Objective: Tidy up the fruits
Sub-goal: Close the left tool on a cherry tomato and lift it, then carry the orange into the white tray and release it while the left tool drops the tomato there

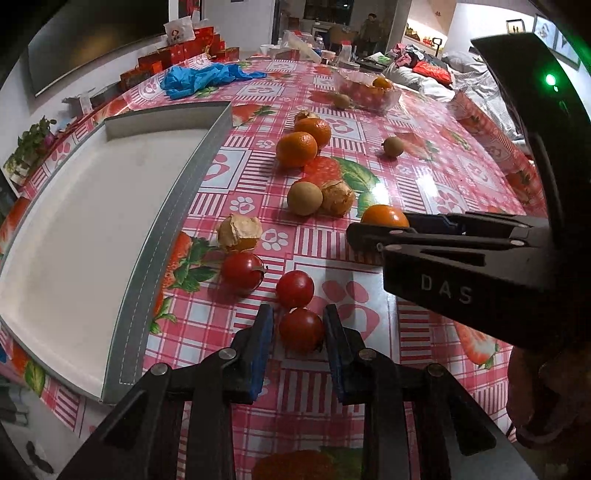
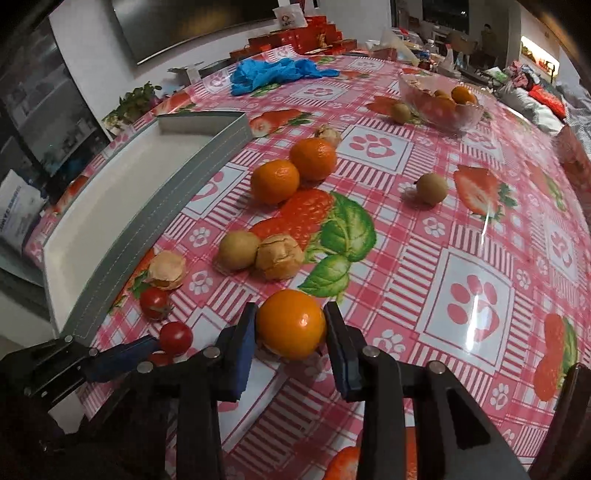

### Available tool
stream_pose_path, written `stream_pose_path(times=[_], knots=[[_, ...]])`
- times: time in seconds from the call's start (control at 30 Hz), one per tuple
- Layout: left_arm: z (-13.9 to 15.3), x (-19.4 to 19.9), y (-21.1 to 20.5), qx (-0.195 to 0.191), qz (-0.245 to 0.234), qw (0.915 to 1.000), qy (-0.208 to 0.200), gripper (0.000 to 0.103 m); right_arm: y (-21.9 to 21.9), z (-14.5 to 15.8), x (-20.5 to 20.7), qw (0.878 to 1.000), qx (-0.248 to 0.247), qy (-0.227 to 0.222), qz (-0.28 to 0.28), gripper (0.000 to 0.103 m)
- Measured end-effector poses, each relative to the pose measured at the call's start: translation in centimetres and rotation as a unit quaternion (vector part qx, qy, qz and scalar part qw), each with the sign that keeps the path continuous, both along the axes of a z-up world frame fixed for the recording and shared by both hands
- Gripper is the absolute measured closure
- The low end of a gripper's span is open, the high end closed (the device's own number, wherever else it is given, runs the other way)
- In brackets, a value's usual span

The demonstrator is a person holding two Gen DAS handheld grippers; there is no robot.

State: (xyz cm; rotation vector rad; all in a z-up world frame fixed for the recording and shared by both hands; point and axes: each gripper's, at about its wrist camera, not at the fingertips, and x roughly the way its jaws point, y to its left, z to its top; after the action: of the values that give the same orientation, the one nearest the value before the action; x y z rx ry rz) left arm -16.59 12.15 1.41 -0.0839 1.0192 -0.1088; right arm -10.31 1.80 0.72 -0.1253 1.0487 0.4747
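Your left gripper (image 1: 298, 330) clamps a cherry tomato (image 1: 301, 329), your right gripper (image 2: 291, 326) an orange fruit (image 2: 291, 324); both probably bound for the tray (image 1: 162, 236).

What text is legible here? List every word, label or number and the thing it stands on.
"DAS": raised letters on the black body of the right gripper, seen from the left wrist view.
White package at the left edge of the right wrist view: blue print, too blurred to read.
Red boxes at the table's far end: print too small to read.
White bag behind them: a red emblem, no readable words.
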Motion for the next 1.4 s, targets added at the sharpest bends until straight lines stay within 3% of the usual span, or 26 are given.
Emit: stream_pose_path(times=[0.37, 0.53, 0.9, 1.0, 1.07, 1.4], knots=[[1.9, 0.0, 1.4, -0.020, 0.005, 0.9994, -0.026, 0.073, -2.9, 0.4, 0.1, 0.999, 0.030, 0.025, -0.029, 0.064], [1.4, 0.0, 1.6, -0.029, 0.003, 0.9995, -0.011, 0.073, -2.8, 0.2, 0.2, 0.999, 0.024, 0.025, -0.030, 0.064], [-0.1, -0.6, -0.9, 0.005, -0.023, 0.9997, 0.000, 0.073, -3.2, 0.2, 0.0, 0.999, 0.028, 0.026, -0.032, 0.064], [-0.2, -0.4, -0.8, 0.002, -0.017, 0.9999, -0.001, 0.073, -3.3, 0.2, 0.0, 0.999, 0.029, 0.026, -0.032, 0.064], [-0.1, -0.3, -0.6, -0.007, -0.011, 0.9999, -0.003, 0.080, -3.4, 0.3, 0.0, 0.999, 0.032, 0.026, -0.032, 0.064], [1.6, -0.2, 1.4, -0.030, 0.008, 0.9993, -0.019, 0.080, -3.6, 1.6, -0.3, 0.999, 0.038, 0.017, -0.030, 0.064]])
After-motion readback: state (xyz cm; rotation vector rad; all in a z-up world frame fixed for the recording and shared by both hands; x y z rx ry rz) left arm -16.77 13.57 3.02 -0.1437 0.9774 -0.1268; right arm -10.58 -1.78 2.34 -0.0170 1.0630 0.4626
